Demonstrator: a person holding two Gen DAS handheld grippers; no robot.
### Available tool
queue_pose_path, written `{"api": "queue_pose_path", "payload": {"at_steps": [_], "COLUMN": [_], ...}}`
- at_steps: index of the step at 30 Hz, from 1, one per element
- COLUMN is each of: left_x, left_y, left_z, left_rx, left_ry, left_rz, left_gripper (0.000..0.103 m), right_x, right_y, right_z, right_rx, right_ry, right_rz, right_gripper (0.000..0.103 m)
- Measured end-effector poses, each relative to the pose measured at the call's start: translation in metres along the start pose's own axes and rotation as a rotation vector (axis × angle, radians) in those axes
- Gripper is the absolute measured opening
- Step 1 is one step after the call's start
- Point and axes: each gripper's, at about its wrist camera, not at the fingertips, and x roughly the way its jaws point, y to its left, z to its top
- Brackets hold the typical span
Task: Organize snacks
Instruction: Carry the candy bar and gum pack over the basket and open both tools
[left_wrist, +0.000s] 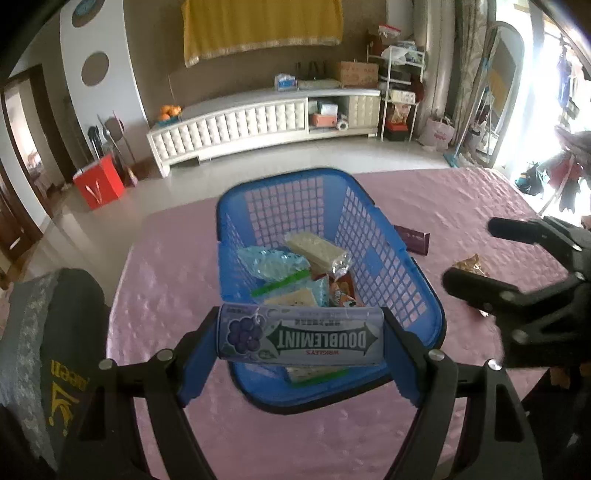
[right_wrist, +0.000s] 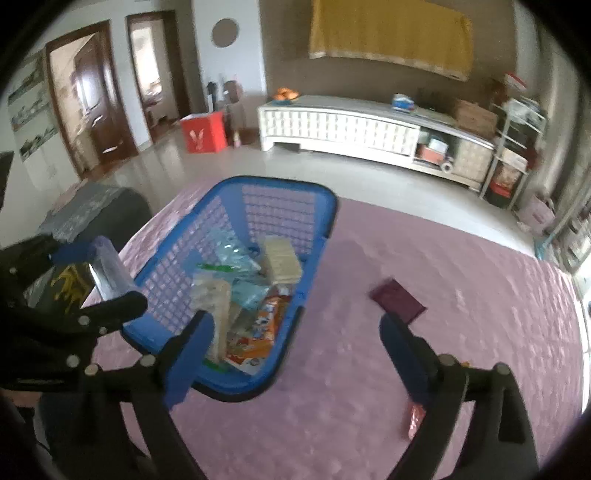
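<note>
left gripper (left_wrist: 301, 341): clamped on gum pack (left_wrist: 301, 338), held crosswise above near rim of blue basket (left_wrist: 388, 254); label reads "wrigley's doublemint", upside down, grape picture. basket on pink tablecloth (left_wrist: 166, 280), holds wafer pack (left_wrist: 316, 251), other wrappers. right gripper (right_wrist: 295, 345): fingers spread, holding nothing. maroon packet (right_wrist: 397, 301) on cloth just beyond it.

Blue lattice basket (left_wrist: 384, 258), pink tablecloth (left_wrist: 461, 206)
</note>
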Motion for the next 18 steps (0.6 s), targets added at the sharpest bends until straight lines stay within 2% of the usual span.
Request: {"api": "queue_pose_path", "payload": {"at_steps": [2, 8, 14, 18], "left_x": [0.009, 0.036, 0.065, 0.077], "left_y": [-0.003, -0.011, -0.005, -0.005], "left_z": [0.002, 0.006, 0.002, -0.004], "left_rx": [-0.003, -0.005, -0.043, -0.028], "left_ry": [0.02, 0.061, 0.136, 0.175], "left_rz": [-0.004, -0.002, -0.01, -0.04], "left_gripper": [0.079, 0.079, 0.079, 0.079], "right_x": [0.0, 0.002, 0.018, 0.028], "right_y": [-0.004, -0.017, -0.023, -0.025], "right_z": [-0.002, -0.007, -0.011, -0.013], "right_rx": [0.008, 0.062, 0.088, 0.109], "right_ry": [-0.015, -0.031, 0.018, 0.031], "right_rz": [-0.032, -0.049, -0.036, -0.029], "right_gripper": [0.102, 0.103, 0.103, 0.103]}}
